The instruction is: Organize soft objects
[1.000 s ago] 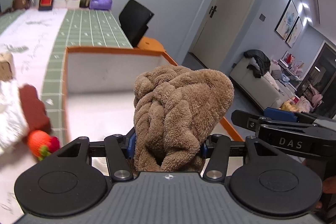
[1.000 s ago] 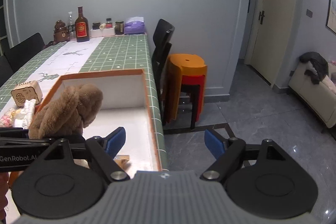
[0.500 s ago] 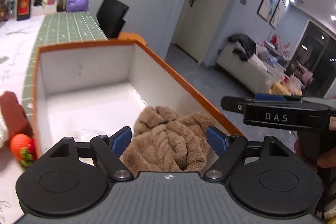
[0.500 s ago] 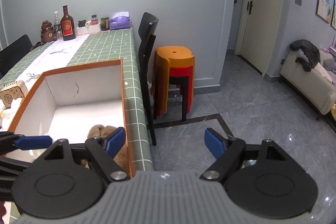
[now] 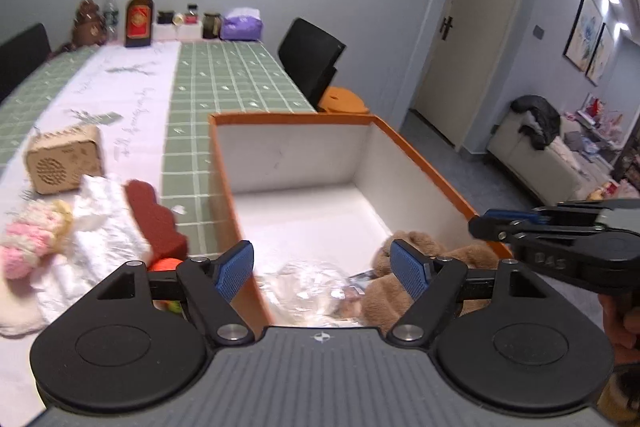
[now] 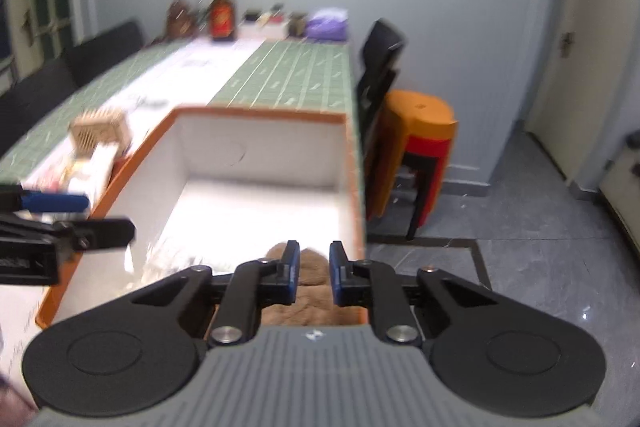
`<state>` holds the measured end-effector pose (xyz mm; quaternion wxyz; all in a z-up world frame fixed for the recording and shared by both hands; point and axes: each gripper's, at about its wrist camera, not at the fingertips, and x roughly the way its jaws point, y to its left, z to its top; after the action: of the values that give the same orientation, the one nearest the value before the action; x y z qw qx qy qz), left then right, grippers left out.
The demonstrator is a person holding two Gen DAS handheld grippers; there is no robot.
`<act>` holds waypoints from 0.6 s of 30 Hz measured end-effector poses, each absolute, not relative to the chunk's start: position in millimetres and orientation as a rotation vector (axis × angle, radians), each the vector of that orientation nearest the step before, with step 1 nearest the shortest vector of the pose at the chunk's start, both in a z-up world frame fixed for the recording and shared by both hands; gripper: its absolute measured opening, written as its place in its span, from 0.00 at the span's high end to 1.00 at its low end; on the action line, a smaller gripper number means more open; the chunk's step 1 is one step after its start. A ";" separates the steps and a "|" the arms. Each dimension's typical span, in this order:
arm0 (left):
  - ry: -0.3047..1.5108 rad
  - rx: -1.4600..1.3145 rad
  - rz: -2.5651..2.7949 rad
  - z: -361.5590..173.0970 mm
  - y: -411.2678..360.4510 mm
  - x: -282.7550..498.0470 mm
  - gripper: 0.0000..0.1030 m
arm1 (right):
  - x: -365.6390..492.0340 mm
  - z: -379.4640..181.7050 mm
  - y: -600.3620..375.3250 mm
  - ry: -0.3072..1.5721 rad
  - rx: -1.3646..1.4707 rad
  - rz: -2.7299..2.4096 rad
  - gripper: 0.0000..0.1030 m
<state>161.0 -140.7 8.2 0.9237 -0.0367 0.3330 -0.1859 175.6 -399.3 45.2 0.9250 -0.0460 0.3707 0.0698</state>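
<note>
Landmark: the orange-rimmed box, white inside, sitting on the surface at its near right edge.

Left gripper: fingers spread wide, released, nothing between them. It hangs over the box's near left wall, one blue pad outside the wall, the other over the interior.

Right gripper: fingers nearly together with a narrow gap; it sits above the brown plush. Can't tell whether they pinch any of it, view is motion-blurred. In the left wrist view it comes in from the box's right side, just past the right rim.

Brown plush toy: lying inside the box, in the near right corner, against the right wall. In the right wrist view it shows directly below the right fingers.

Crinkled clear plastic: also inside the box, near end, left of the plush and touching or nearly touching it.

Outside the box, left of it on the surface:
- dark red soft piece, closest to the left wall
- white fluffy cloth, just beyond it
- pink and cream knit toy, farther left
- small orange item, partly hidden behind the left gripper's frame
- perforated wooden box, beyond the cloth

Brown bottle and jars at the far end of the surface, well apart from the box.
</note>
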 end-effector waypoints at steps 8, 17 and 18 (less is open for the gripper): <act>0.703 -0.076 -0.309 6.8 -114.9 161.9 0.12 | 203.0 19.4 -374.4 0.982 -0.260 0.269 0.94; 0.732 -0.087 -0.258 1.6 -99.9 164.1 0.12 | 211.9 2.8 -361.5 1.113 -0.433 0.382 0.95; 0.730 -0.087 -0.259 1.1 -98.5 163.4 0.12 | 213.1 -1.9 -361.1 1.131 -0.459 0.374 0.95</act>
<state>163.4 -98.5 1.1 0.9249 -0.0423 0.3560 -0.1262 213.1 -361.1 -1.9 0.8030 -0.2144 0.5279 0.1747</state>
